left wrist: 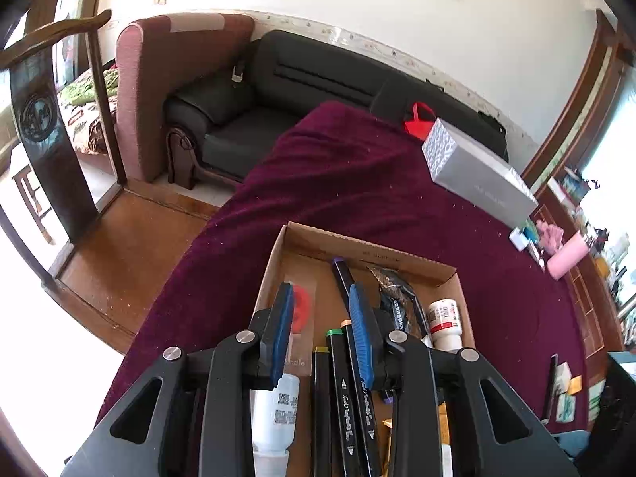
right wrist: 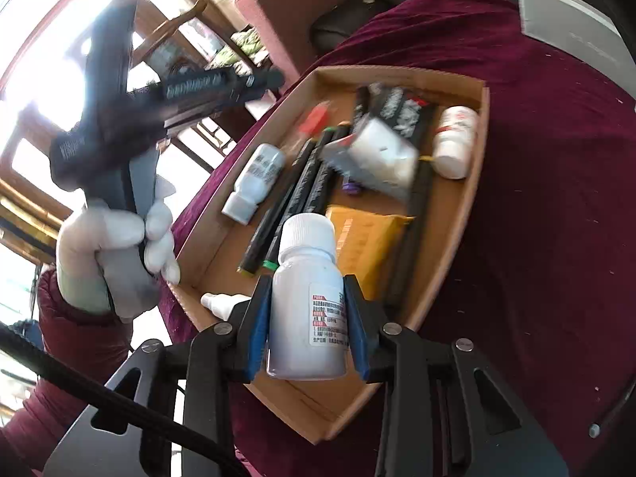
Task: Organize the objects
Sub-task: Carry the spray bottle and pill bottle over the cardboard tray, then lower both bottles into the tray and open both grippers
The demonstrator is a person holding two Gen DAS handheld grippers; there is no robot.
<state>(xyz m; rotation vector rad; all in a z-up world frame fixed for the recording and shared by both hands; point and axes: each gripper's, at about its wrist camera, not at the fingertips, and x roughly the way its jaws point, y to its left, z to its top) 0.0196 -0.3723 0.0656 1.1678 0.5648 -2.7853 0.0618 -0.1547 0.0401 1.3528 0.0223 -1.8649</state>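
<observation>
An open cardboard box [left wrist: 369, 244] [right wrist: 483, 127] lies on the maroon cloth. In it are black markers [left wrist: 346, 389] [right wrist: 302, 190], a small white dropper bottle [left wrist: 276, 405] [right wrist: 256, 181], a red-labelled white bottle [left wrist: 445, 320] [right wrist: 455, 141], a black packet [left wrist: 397, 302] [right wrist: 401, 111], a yellow packet [right wrist: 365, 246] and a blurred white packet [right wrist: 381, 155]. My right gripper [right wrist: 307, 282] is shut on a white capped bottle [right wrist: 306, 318], upright over the box's near end. My left gripper [left wrist: 320, 290] hovers over the box, jaws slightly apart and empty. In the right wrist view, a gloved hand [right wrist: 115, 246] holds it.
A long grey box [left wrist: 477, 175] [right wrist: 568, 20] lies at the far side of the cloth, with a red bag [left wrist: 419, 119] behind it. A pink cup [left wrist: 566, 256] lies at the right. A black sofa [left wrist: 302, 79] stands beyond the table. The cloth drops off at the left.
</observation>
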